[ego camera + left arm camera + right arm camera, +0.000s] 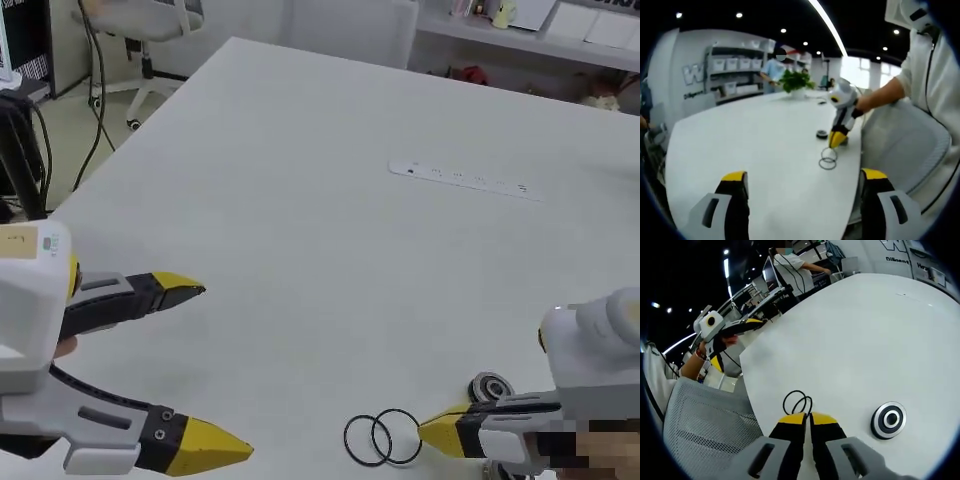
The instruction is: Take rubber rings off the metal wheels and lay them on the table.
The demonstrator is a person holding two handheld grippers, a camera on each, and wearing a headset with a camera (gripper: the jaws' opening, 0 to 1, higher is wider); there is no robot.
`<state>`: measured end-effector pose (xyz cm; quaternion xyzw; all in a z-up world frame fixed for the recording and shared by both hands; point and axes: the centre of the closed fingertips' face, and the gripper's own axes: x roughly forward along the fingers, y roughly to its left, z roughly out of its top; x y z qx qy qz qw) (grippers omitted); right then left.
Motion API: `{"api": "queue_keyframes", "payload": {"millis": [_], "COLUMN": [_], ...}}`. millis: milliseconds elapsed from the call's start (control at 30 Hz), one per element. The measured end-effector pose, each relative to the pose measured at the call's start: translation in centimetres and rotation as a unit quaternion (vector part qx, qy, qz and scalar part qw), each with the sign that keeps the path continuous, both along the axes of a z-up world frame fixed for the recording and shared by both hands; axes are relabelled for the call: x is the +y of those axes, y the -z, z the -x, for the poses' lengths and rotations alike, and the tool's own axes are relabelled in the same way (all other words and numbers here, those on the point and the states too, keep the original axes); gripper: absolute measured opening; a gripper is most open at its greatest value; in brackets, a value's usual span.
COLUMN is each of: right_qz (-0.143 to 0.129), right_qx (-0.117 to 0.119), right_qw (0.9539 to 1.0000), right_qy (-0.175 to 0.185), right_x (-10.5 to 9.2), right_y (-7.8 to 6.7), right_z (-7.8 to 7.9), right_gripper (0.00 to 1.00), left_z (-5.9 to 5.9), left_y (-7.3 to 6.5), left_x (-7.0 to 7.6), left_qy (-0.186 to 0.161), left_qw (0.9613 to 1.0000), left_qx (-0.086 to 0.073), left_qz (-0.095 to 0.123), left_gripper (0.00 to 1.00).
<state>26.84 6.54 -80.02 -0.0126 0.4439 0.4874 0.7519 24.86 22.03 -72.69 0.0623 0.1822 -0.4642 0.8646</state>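
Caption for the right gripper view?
Right gripper, jaws shut, at two rubber rings on the white table, metal wheel alongside.

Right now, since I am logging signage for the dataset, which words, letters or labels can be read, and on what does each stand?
"W": large wall letter; whatever follows it is cut off.
"Dil...": small wall lettering under that letter; the rest is blurred.
Sticker on the left gripper: a mark, too small to read.
Power strip on the table: markings too small to read.
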Motion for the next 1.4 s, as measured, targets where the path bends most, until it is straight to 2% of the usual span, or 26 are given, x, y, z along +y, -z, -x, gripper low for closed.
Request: {"api": "queue_keyframes", "payload": {"millis": [100, 267, 533, 700, 1067, 1200, 1400], "right_qz": [0.001, 0.0, -0.011, -0.014, -0.019, -0.024, -0.028], "right_qx": [-0.006, -0.014, -0.041, -0.058, -0.085, -0.102, -0.115], "right_qw": [1.0, 0.9998, 0.9984, 0.997, 0.9931, 0.9906, 0.988], "right_qy": [0.008, 0.014, 0.038, 0.05, 0.078, 0.088, 0.099], "right_x": [-0.2, -0.7, -2.1, -3.2, -5.6, -6.6, -8.0], "right_y": [-0.1, -0.7, -3.0, -4.5, -6.7, -7.9, -9.1], "right_z": [-0.5, -1.0, -2.4, -2.3, -2.4, -2.5, -2.4], "right_gripper": [0.05, 0.06, 0.11, 0.14, 0.21, 0.23, 0.26], "left_z": [0.0, -0.1, 0.0, 0.0, 0.1, 0.1, 0.1], "left_y": [0.0, -0.2, -0.5, -0.8, -1.6, -1.9, -2.2], "left_x": [0.0, 0.2, 0.3, 0.1, -0.4, -0.6, -0.9], "left_qy": [0.0, -0.003, 0.001, 0.003, 0.013, 0.014, 0.02], "left_qw": [1.0, 1.0, 1.0, 1.0, 0.9998, 0.9998, 0.9996], "left_qx": [0.001, -0.001, -0.002, -0.005, -0.012, -0.015, -0.018], "left_qz": [-0.002, -0.001, -0.003, -0.003, -0.005, -0.004, -0.005], "left_gripper": [0.94, 0.94, 0.94, 0.94, 0.95, 0.95, 0.95]}}
